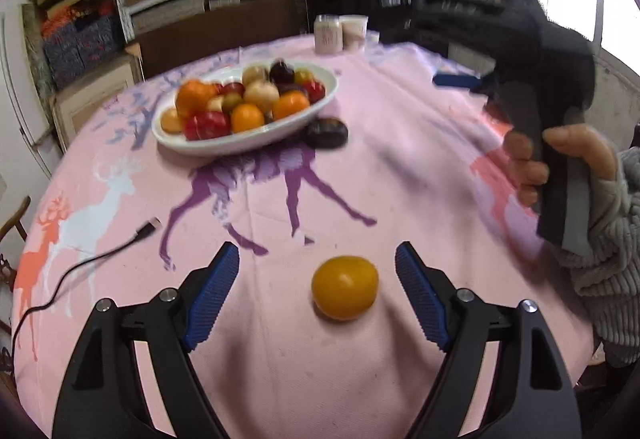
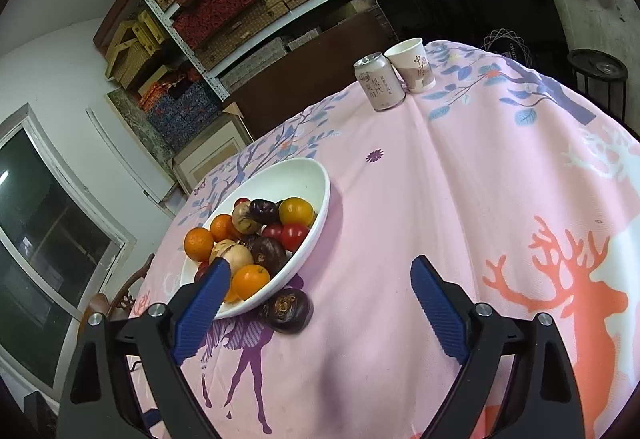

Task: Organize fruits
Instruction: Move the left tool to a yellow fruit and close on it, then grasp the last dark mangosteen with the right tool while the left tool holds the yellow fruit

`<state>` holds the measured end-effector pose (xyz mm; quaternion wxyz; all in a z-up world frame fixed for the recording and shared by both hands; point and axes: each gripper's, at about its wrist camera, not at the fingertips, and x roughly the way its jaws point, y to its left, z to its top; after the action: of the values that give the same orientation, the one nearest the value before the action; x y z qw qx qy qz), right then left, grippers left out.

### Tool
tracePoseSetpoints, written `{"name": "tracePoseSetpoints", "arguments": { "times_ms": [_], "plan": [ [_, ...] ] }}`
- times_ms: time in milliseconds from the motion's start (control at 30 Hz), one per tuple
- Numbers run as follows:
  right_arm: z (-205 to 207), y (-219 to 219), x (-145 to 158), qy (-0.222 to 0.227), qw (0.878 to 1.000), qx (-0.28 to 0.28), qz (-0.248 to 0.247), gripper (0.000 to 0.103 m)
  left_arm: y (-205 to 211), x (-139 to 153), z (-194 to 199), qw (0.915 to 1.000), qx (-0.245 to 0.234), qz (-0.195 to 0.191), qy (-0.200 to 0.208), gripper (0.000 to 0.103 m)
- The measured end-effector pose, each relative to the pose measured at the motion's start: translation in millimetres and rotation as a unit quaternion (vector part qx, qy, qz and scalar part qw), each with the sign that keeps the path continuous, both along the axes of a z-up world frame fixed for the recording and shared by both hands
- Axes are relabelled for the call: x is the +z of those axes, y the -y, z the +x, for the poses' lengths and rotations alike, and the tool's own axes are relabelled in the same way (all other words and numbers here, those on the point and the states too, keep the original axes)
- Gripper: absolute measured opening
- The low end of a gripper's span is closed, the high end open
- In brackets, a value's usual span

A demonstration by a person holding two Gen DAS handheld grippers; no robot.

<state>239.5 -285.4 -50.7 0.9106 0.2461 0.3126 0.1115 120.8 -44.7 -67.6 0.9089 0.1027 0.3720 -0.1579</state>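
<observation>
Left wrist view
Left gripper (image 1: 317, 265): jaws spread wide, holding nothing, low over the pink tablecloth (image 1: 400, 159).
Yellow-orange fruit (image 1: 345, 287): lies on the cloth between the two blue pads, nearer the right-hand pad, touching neither.
Bowl (image 1: 240, 145): white oval dish further back, heaped with orange, red, tan and dark fruits.
Dark fruit (image 1: 327, 132): on the cloth, just beside the bowl's near right edge.
Right gripper (image 1: 456, 80): held up at the right by a hand (image 1: 560, 167); blurred, only one blue finger shows.
Cable (image 1: 80, 263): black, lying on the cloth at the left.

Right wrist view
Right gripper (image 2: 320, 279): jaws released and wide apart, nothing between them.
Bowl (image 2: 316, 207): ahead to the left; the left pad overlaps its near rim in view.
Dark fruit (image 2: 286, 309): on the cloth against the bowl's near side, between the pads but closer to the left one.
Can (image 2: 380, 81) and paper cup (image 2: 412, 65): side by side at the far table edge.
</observation>
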Motion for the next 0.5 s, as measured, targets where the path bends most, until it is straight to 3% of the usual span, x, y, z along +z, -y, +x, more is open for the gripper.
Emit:
{"name": "tracePoseSetpoints", "arguments": {
  "times_ms": [133,333,433,500],
  "plan": [
    [-0.9,-1.9,-0.3,-0.001,1.0,0.004,-0.003,0.092,4.3,-7.3,9.0,0.9992,-0.017,-0.002,-0.037,0.077],
    [0.4,-1.6,-0.4,-0.004,1.0,0.002,-0.003,0.092,8.2,-17.4,16.6,0.996,-0.036,-0.01,-0.081,0.044],
    [0.5,-1.5,-0.6,-0.004,1.0,0.002,-0.004,0.092,7.0,-18.2,18.7,0.9951,-0.036,-0.018,-0.09,0.044],
    [1.6,-2.3,-1.4,-0.007,1.0,0.004,-0.008,0.092,6.3,-17.9,18.9,0.9947,-0.04,-0.022,-0.092,0.038]
  ]
}}
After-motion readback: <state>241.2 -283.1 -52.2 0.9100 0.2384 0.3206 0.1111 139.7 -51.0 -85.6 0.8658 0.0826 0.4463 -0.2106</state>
